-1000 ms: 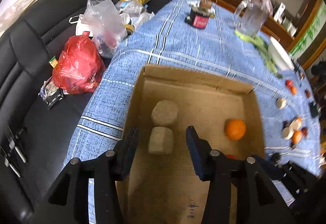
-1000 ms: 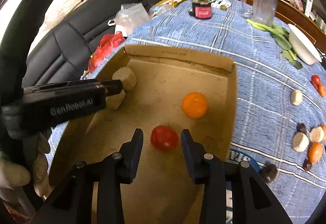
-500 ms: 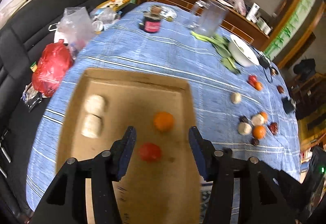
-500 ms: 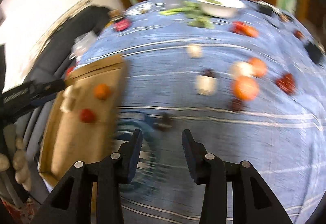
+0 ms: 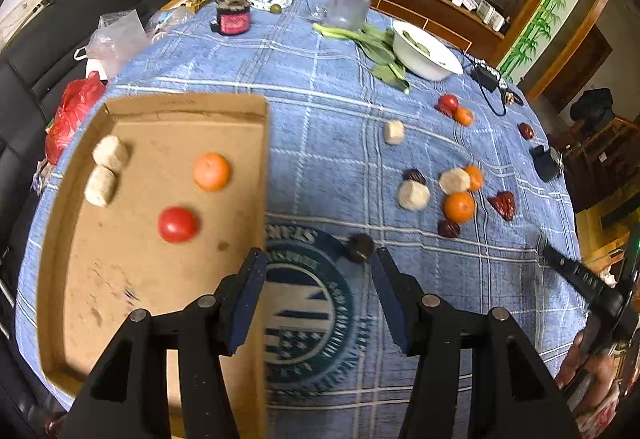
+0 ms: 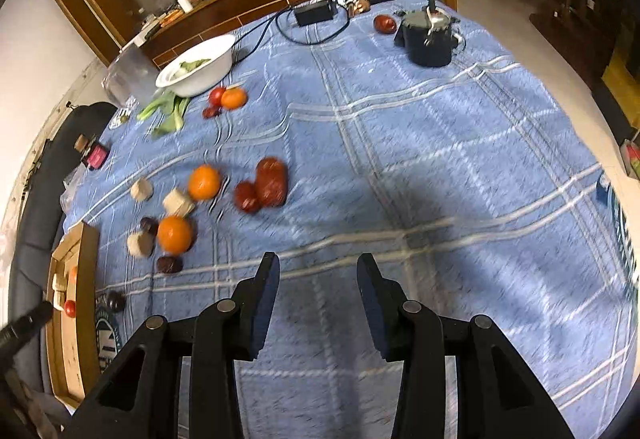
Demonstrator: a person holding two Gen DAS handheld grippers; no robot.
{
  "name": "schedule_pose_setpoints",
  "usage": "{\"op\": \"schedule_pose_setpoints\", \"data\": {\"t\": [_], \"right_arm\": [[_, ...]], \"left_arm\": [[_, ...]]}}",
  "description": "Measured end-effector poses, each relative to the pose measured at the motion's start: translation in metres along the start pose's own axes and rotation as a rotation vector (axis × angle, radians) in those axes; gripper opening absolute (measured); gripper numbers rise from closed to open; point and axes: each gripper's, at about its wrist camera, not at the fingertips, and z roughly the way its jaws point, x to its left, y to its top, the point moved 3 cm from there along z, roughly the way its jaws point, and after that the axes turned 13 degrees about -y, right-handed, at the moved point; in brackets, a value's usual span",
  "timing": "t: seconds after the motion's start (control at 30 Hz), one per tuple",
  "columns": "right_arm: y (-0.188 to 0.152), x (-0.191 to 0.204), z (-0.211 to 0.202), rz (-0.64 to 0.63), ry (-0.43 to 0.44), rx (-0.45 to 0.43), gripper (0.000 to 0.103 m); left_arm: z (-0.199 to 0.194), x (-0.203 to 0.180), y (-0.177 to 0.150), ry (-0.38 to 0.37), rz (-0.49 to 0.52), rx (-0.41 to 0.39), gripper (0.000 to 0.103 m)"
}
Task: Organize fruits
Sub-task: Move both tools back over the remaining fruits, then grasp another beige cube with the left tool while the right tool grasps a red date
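Cardboard box (image 5: 262, 159) with tomato (image 5: 177, 224), orange (image 5: 211, 171), two beige chunks (image 5: 105, 170).

Both wrist views look down from high over the table (image 5: 320, 143); both show the cardboard tray (image 5: 120, 279).

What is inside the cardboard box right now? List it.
Inside the cardboard box: two beige chunks, one orange and one tomato. The left gripper covers the box's near right corner.
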Motion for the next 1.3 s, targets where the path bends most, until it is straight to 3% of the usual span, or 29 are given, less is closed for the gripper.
{"op": "schedule_pose_setpoints", "data": {"t": [0.33, 0.47, 0.7, 1.17, 1.3], "right_arm": [[0.019, 0.041, 0.021, -0.132, 0.141, 0.039, 0.043], [0.026, 0.052, 0.029, -0.174, 0.145, 0.034, 0.043], [0.042, 0.062, 0.047, -0.191, 0.153, 0.041, 0.043], [0.054, 0.063, 0.078, -0.184, 0.114, 0.066, 0.043], [0.055, 0.066, 0.076, -0.192, 0.099, 0.049, 0.037]], "left_arm": [[0.018, -0.032, -0.013, 0.007, 0.019, 0.02, 0.054], [0.032, -0.043, -0.002, -0.001, 0.055, 0.021, 0.054], [0.072, -0.058, 0.022, -0.078, 0.074, 0.036, 0.053], [0.137, -0.069, 0.044, -0.038, 0.168, 0.101, 0.052], [0.147, -0.068, 0.044, -0.034, 0.17, 0.118, 0.052]]}}
